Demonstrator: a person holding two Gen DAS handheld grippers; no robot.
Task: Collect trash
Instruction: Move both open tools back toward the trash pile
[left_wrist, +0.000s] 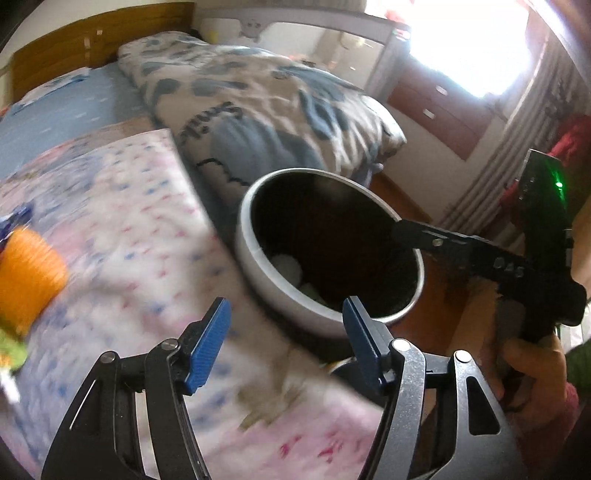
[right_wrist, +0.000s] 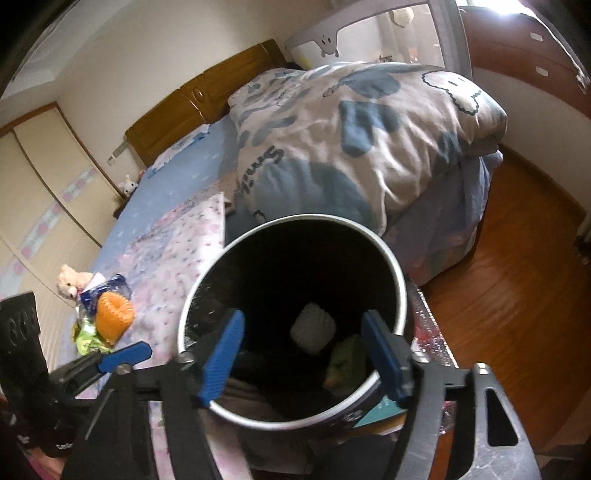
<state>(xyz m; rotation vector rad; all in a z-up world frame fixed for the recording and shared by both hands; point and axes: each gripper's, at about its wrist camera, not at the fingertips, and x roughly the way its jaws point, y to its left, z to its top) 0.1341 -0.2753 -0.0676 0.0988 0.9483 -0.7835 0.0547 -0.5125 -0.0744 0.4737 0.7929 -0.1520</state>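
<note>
Bin (right_wrist: 207, 295) holds white wad (right_wrist: 313, 328), green scrap (right_wrist: 347, 363).

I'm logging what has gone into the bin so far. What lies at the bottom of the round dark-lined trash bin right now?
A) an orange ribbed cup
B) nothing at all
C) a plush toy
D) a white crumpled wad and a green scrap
D: the right wrist view looks down into the round, pale-rimmed trash bin and shows a white crumpled wad beside a green scrap at its bottom.
</note>
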